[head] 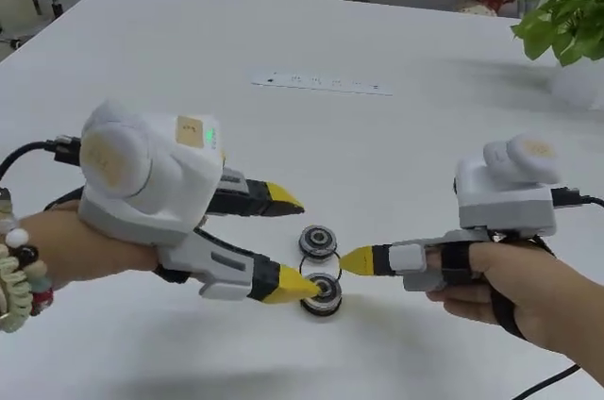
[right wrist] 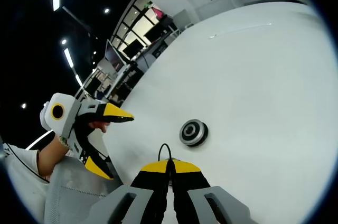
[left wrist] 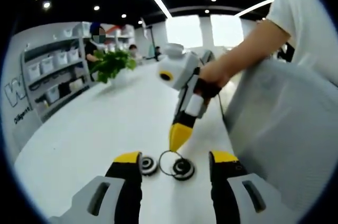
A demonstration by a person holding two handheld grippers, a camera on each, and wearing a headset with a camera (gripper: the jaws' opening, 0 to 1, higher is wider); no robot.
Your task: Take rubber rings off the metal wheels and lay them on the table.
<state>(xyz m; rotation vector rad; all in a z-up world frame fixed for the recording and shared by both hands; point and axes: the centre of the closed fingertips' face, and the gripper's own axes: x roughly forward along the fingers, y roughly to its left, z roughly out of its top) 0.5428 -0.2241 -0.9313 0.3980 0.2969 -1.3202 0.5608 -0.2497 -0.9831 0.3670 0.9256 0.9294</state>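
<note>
— Where are your tongs?

— My left gripper (head: 292, 241) gapes wide and holds nothing; the yellow tip of its near jaw touches the near wheel (head: 324, 294); its other jaw stands apart from the far wheel (head: 318, 240), above the table (head: 377, 32).

— And the right?

— My right gripper (head: 351, 261) reaches in from the opposite side, its tips pressed together and pointing between the two wheels; in the right gripper view the jaws are closed on the ring (right wrist: 165, 149), a thin black loop rising from between the yellow tips.

— So where is the ring, exactly?

— In the left gripper view it lies as a loop between the wheels, pinched at its top by the right tips; one side runs against a wheel; I cannot tell whether it is clear of that wheel.

— The wheels?

— Both lie flat on the table, near each other; in the left gripper view they sit in the gap between my left jaws, one just beside a jaw tip.
</note>
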